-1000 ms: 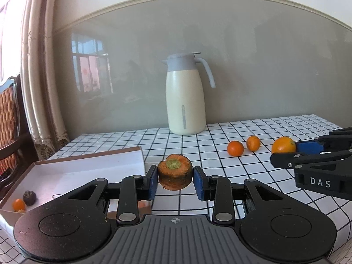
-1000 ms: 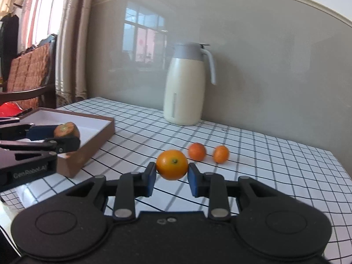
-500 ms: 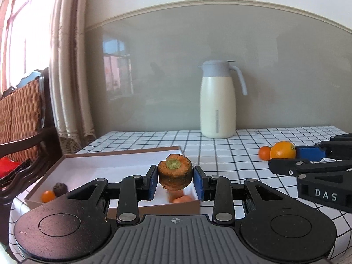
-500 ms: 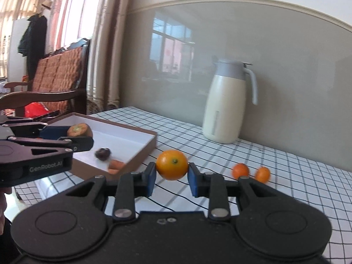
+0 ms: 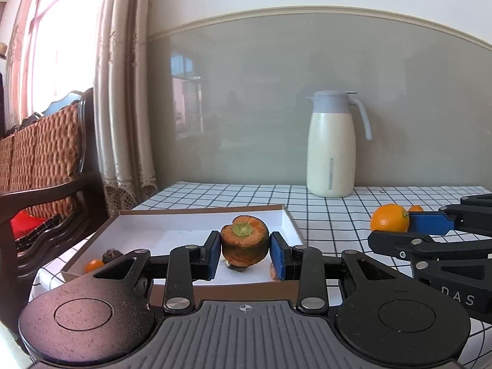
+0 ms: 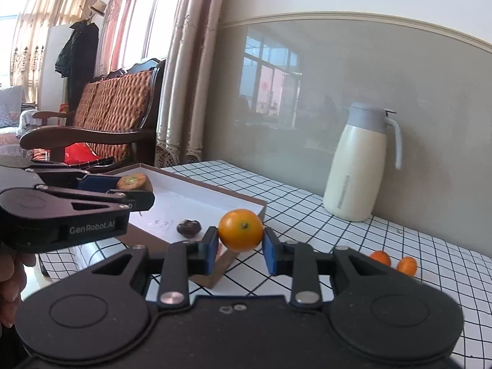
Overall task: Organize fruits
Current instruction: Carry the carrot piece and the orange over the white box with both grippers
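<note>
Bare white floor fills most of the shallow brown cardboard box, open from above; a dark wrinkled fruit and a small orange fruit sit near one end. Something orange, perhaps another piece, hides behind the left gripper. The cream thermos jug stands well back.

a lived-in home, most likely a dining or sitting room. a dark wooden armchair with woven orange-brown cushions stands by long beige lace-hemmed curtains at a sunny window, and a dark coat and straw hat hang beyond. a cream thermos jug with grey lid sits on a black-and-white checked tablecloth.
</note>
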Motion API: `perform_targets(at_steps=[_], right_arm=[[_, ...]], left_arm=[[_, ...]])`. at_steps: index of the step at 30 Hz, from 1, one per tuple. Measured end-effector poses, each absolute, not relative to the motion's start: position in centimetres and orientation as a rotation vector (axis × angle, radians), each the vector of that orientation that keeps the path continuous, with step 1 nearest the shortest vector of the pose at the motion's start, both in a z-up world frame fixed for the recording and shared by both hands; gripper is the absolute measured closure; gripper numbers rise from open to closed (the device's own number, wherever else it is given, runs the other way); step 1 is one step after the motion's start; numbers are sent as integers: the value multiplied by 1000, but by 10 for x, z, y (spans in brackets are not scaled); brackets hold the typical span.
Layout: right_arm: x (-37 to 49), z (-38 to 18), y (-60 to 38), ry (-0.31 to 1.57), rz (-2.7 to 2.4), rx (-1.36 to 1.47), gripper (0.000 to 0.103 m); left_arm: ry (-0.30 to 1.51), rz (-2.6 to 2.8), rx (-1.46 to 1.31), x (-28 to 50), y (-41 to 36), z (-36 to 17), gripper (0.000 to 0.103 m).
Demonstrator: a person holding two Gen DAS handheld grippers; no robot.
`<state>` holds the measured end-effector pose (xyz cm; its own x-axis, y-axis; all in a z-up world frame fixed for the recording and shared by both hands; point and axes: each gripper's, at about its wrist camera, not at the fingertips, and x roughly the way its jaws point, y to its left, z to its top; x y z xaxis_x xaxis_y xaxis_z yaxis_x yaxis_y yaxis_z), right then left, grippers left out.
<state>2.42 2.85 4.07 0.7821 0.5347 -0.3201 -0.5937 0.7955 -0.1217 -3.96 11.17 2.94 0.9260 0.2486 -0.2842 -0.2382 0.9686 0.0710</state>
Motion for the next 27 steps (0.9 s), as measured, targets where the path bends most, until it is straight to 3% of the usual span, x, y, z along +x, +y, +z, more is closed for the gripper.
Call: perform_targets(at_steps=[27], right_arm=[[13,43,73,226,739,-246,81]], left_arm=[[286,348,8,-55,156,25,68]])
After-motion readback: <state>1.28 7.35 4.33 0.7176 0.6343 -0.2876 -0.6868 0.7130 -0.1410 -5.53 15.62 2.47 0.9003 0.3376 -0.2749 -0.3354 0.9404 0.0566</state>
